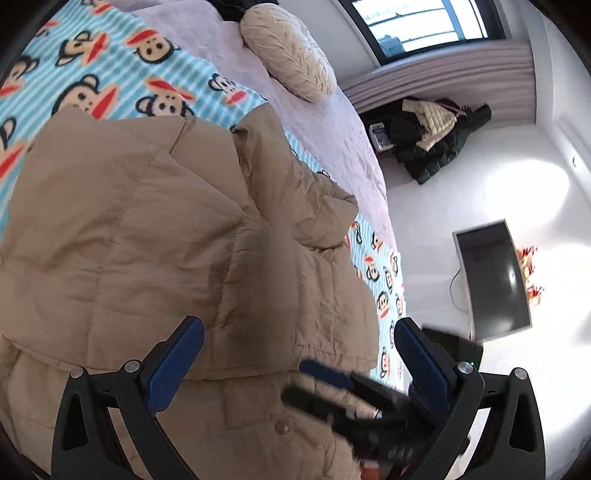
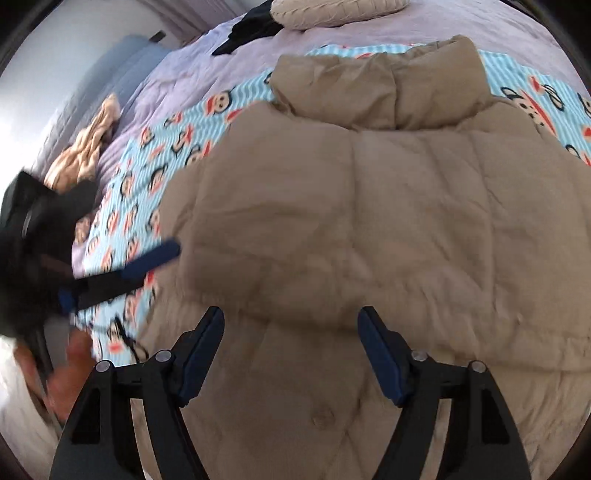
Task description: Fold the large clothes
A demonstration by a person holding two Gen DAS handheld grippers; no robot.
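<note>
Right wrist view: tan puffer jacket point(image 2: 369, 221) lies on the bed's monkey-print blanket point(image 2: 147, 155), seemingly folded once, more folds left. Right gripper point(image 2: 291, 332) hovers open and empty; left gripper point(image 1: 299, 343) likewise gapes, holding nothing.

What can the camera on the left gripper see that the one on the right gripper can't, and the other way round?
Only the left wrist view shows the floor beside the bed, with a dark screen and a pile of jackets by the wall.

Only the right wrist view shows a crumpled tan cloth on the far side of the bed.

Both show the tan puffer coat on the monkey-print blanket, a beige pillow, and both grippers open.
</note>
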